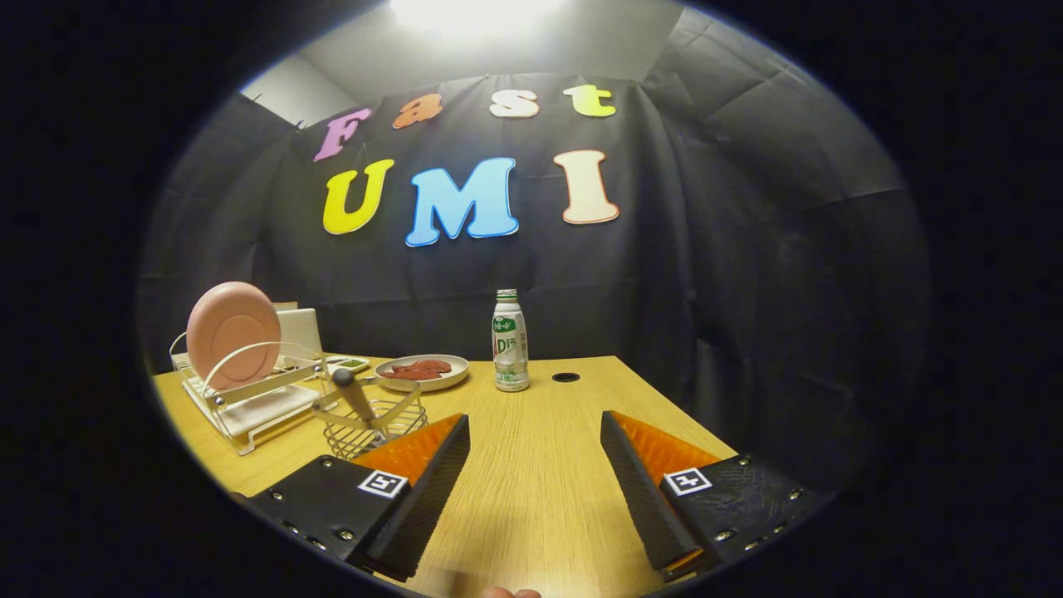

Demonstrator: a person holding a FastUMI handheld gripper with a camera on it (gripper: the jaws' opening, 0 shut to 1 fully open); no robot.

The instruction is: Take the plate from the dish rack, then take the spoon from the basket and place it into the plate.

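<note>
At your 10 o'clock, beyond the fingers, the pink plate (232, 330) stands upright in the white dish rack (249, 397); the spoon (354, 394) leans in the wire basket (375, 422) just ahead of the left finger. Your gripper (536, 486) is spread wide, holding nothing. Risks: the basket sits close in front of the rack, so a low approach could clip it; the plate may slip from a rim grip. The bottle (511, 341) at 12 o'clock carries a label too blurred to read. The fingers' square markers aren't text.
</note>
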